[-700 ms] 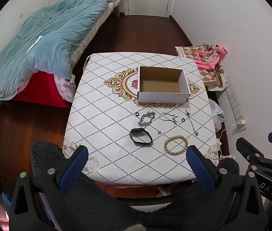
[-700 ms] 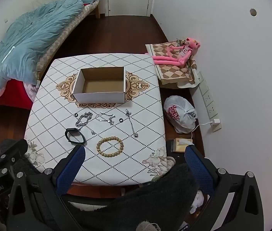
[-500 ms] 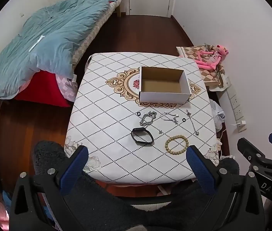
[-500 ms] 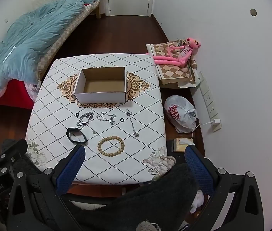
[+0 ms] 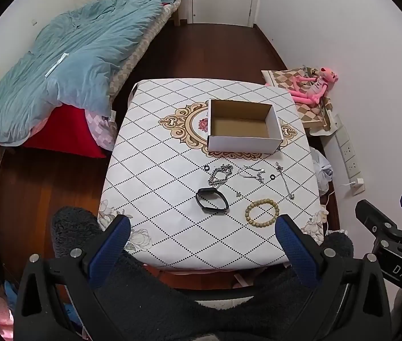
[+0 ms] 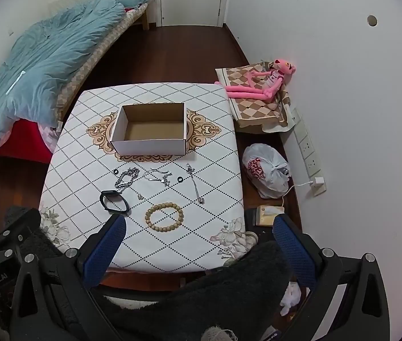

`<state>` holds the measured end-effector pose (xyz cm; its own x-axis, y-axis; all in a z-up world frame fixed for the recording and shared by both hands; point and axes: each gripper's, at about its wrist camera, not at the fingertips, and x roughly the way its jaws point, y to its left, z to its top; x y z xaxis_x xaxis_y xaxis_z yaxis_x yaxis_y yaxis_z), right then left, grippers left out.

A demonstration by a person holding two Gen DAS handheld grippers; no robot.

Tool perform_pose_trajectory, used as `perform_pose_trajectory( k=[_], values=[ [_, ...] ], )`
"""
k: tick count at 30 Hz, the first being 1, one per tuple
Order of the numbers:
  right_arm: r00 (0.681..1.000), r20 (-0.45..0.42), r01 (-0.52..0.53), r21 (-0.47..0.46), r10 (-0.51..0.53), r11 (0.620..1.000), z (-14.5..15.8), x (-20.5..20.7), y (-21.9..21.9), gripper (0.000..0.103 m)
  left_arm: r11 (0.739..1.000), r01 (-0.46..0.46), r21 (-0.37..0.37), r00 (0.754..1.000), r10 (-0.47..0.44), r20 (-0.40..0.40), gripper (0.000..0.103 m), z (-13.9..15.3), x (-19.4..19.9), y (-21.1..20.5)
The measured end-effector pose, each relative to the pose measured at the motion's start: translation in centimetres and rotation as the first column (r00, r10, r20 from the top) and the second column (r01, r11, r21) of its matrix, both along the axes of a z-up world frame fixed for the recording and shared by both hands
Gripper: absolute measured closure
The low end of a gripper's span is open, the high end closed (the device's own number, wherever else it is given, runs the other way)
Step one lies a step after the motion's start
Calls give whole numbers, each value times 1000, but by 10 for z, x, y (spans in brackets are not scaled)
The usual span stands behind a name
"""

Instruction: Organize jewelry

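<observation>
An empty white cardboard box (image 5: 243, 139) (image 6: 149, 142) stands at the middle of the small patterned table (image 5: 155, 199) (image 6: 87, 153). In front of it lie a black wristband (image 5: 211, 200) (image 6: 114, 202), a wooden bead bracelet (image 5: 262, 214) (image 6: 164, 216), a thick silver chain (image 5: 220, 174) (image 6: 126, 178), thin silver chains (image 5: 253, 174) (image 6: 158, 176) (image 6: 195, 183) and two small black rings (image 5: 206, 168) (image 5: 272, 176). My left gripper (image 5: 201, 233) and right gripper (image 6: 198, 236) hang high above the near table edge, both open and empty.
A bed with a blue duvet (image 5: 67, 65) lies to the left. A pink plush toy (image 6: 266, 83) on a checkered cushion, a white plastic bag (image 6: 266, 170) and wall sockets (image 6: 307, 147) sit on the right. Dark fuzzy fabric (image 5: 172, 298) fills the foreground below both grippers.
Both views have shifted only slightly; the table sits a little further right in each picture. Nothing on the table has moved and both grippers stay open.
</observation>
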<state>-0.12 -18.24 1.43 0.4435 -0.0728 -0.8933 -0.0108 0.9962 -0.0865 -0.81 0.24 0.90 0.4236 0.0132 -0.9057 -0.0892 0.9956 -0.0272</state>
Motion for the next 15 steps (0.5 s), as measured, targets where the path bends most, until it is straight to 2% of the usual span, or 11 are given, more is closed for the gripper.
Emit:
perform_pose_trajectory(
  k=[15],
  values=[
    [1000, 9, -2, -6, 2, 1000, 3, 0, 1, 0, 1000, -3, 2, 1000, 3, 16, 0, 7, -2, -2]
  ],
)
